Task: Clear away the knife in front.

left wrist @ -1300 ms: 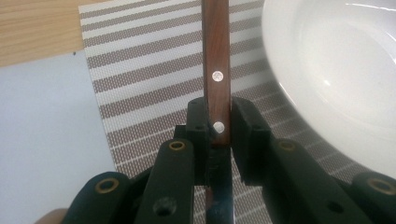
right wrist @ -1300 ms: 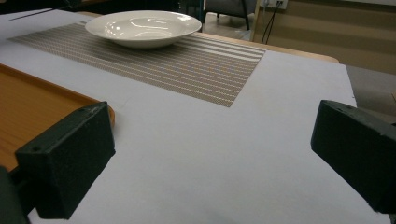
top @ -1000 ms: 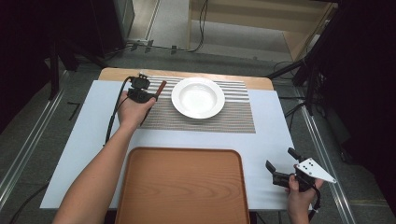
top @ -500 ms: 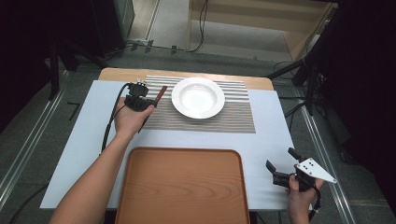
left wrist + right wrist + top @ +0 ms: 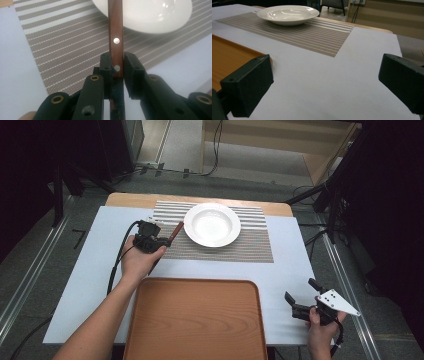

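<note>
1. Change: the left gripper (image 5: 161, 239) has slid from the far-left part of the grey-and-white striped woven placemat (image 5: 250, 245) toward the near-left edge of it, carrying the brown wooden riveted utensil handle (image 5: 116, 37) with it. The right gripper (image 5: 305, 301) hasn't budged, parked on the white table cover (image 5: 90, 265) off the right near corner of the orange-brown wooden tray (image 5: 195, 320).
2. Meaning: looks like a carry, not a pick. The utensil is off the mat and travelling; my guess is it's headed for the tray or a spot beside the round white ceramic deep plate (image 5: 212, 224). Blade or tines end is hidden, so I can't tell which utensil it is.
3. Left claw: narrow, pads clamped on the handle between its two rivets; the handle's free end points at the plate rim.
4. Right claw: jaws wide apart, nothing between them, touching nothing.
5. Plate sits on the mat, untouched.
</note>
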